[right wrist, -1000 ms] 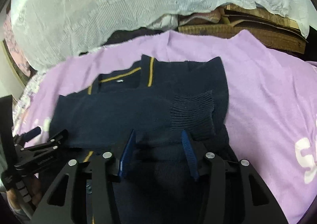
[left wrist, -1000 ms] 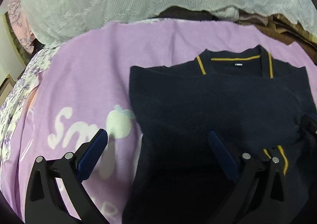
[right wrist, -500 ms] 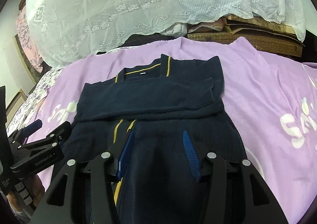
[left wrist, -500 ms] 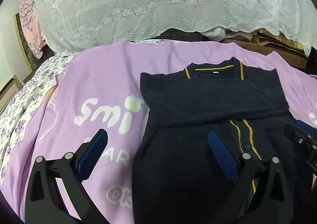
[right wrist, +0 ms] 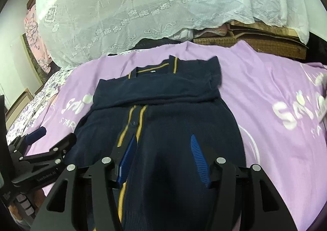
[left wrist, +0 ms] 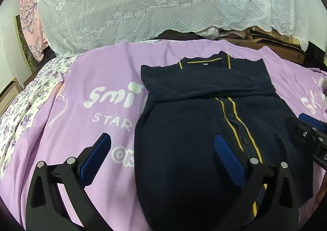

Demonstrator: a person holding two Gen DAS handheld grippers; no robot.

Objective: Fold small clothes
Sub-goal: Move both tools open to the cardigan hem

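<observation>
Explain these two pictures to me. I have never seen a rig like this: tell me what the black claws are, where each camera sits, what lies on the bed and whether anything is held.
There is no robot: a person carries a two-finger gripper in each hand, with a camera on each looking along its fingers. One picture is from the left gripper, the other from the right gripper. Each also shows in the other's view at the edge. A navy cardigan with yellow stripes lies on a purple blanket, its sleeves folded across the chest. A white lace cloth hangs behind. Both grippers stand open above the cardigan; neither holds anything.
</observation>
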